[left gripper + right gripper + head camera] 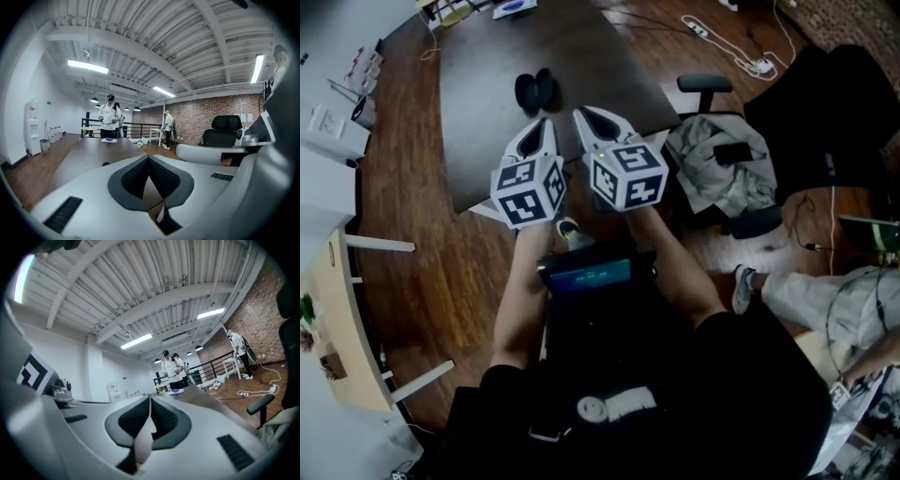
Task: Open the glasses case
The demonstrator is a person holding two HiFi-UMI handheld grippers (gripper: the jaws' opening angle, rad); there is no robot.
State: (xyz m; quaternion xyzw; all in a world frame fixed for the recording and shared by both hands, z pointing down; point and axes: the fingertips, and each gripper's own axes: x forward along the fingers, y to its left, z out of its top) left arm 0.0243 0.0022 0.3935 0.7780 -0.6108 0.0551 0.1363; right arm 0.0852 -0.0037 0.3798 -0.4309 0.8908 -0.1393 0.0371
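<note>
A black glasses case [534,90] lies closed on the dark table [487,159], ahead of both grippers. My left gripper [546,122] hovers over the table's near part, just short of the case, shut with nothing in it. Beside it on the right, my right gripper [578,114] is also shut and empty. In the left gripper view the jaws [148,157] meet at their tips and a sliver of the case [106,164] peeks over the left jaw. The right gripper view shows closed jaws [150,398] and the table beyond; the case is hidden there.
An office chair [722,178] draped with grey clothing stands right of the table. Cables and a power strip [759,66] lie on the wood floor at far right. A white bench [347,319] sits at left. People stand at the table's far end [110,123].
</note>
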